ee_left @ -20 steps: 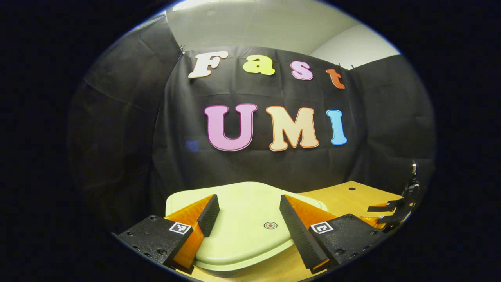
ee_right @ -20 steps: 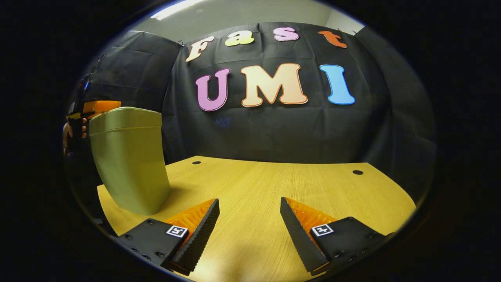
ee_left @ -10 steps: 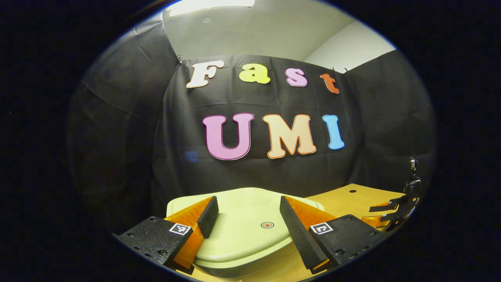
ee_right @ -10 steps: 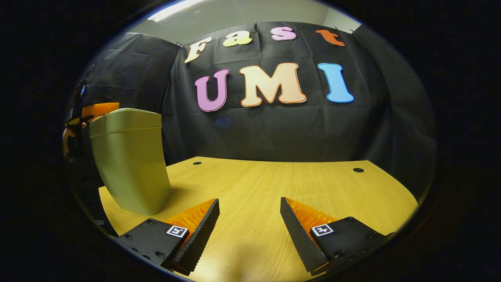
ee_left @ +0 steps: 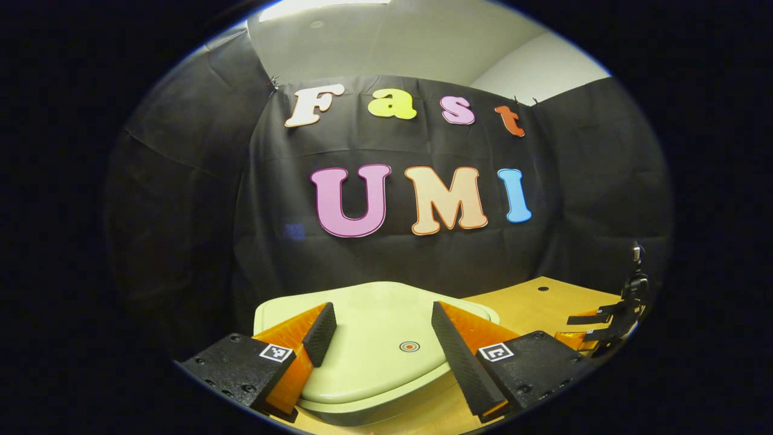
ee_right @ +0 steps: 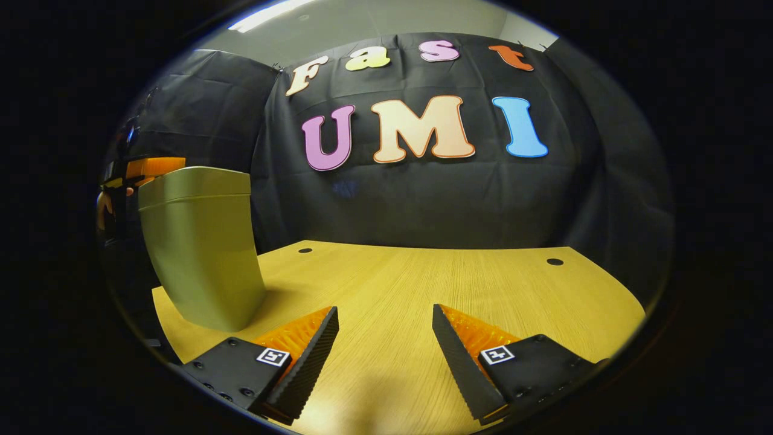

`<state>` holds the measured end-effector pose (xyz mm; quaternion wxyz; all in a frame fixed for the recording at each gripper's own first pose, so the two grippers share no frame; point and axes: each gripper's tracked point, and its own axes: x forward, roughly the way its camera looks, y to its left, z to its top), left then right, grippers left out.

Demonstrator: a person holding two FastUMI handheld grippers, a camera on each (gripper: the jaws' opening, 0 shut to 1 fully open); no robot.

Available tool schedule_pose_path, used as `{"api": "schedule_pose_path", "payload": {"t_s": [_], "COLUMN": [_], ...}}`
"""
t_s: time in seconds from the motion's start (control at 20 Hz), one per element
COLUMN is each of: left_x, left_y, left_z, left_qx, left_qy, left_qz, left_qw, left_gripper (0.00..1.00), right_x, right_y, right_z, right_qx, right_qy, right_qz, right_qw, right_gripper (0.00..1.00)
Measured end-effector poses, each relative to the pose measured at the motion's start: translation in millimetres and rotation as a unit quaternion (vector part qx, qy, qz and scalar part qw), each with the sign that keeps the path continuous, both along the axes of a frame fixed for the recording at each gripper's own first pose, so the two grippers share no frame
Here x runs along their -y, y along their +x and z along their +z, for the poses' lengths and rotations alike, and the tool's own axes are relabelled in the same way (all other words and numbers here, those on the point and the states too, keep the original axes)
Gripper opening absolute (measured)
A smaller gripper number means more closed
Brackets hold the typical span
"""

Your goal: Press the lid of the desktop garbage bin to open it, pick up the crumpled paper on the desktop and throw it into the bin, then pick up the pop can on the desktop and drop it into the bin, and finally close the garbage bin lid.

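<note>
The pale green desktop bin point(ee_right: 199, 254) stands at the left end of the wooden table point(ee_right: 423, 284), its lid down. Seen from the left gripper view, the lid point(ee_left: 368, 350) lies just under my left gripper point(ee_left: 382, 308), which is open with a finger on either side above it. A small red ring mark point(ee_left: 409, 346) sits on the lid between the fingers. In the right gripper view the left gripper point(ee_right: 145, 169) hovers at the bin's top, held by a hand point(ee_right: 104, 202). My right gripper point(ee_right: 384, 311) is open, low over bare wood right of the bin.
Black cloth walls close in the table at the back and on both sides. Two small round holes point(ee_right: 554, 261) mark the tabletop near its far edge. From the left gripper view, the right gripper point(ee_left: 604, 326) is at the far right over the table point(ee_left: 531, 302).
The left gripper tipped slightly up and came back, staying over the shut lid. The right gripper has barely moved.
</note>
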<state>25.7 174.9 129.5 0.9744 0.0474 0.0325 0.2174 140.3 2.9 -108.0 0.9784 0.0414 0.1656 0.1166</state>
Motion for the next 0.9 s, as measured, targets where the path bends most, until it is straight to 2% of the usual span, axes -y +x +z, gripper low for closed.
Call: {"api": "schedule_pose_path", "payload": {"t_s": [0.15, 0.25, 0.35, 0.5, 0.55, 0.7, 0.9], "left_x": [3.5, 17.0, 46.8, 109.6, 128.7, 174.0, 199.7], "left_y": [3.0, 7.4, 16.8, 28.8, 31.2, 35.5, 39.2], "left_z": [1.2, 22.8, 48.7, 59.9, 55.9, 29.6, -31.5], "left_qx": [-0.015, 0.001, 0.035, 0.078, 0.086, 0.103, 0.084], "left_qy": [0.013, 0.030, 0.045, 0.032, 0.024, -0.012, -0.033], "left_qz": [-0.007, -0.023, -0.062, -0.145, -0.173, -0.231, -0.266], "left_qw": [1.000, 0.999, 0.996, 0.986, 0.981, 0.967, 0.960], "left_gripper": [0.95, 0.94, 0.94, 0.94, 0.96, 0.94, 0.94], "right_x": [-0.3, -1.5, -0.8, 0.5, 1.8, 1.2, -4.6], "right_y": [3.8, 3.4, 6.0, 1.8, 2.1, -3.1, -8.7], "right_z": [8.8, 14.9, 19.6, 26.6, 29.2, 30.4, 27.0], "right_qx": [0.004, 0.010, 0.014, 0.020, 0.021, 0.023, 0.023], "right_qy": [-0.002, 0.002, 0.000, 0.003, 0.003, 0.006, 0.007], "right_qz": [-0.002, -0.003, -0.007, -0.012, -0.015, -0.022, -0.022], "right_qw": [1.000, 1.000, 1.000, 1.000, 1.000, 0.999, 0.999], "right_gripper": [1.00, 0.99, 0.98, 0.98, 0.98, 0.96, 0.98]}}
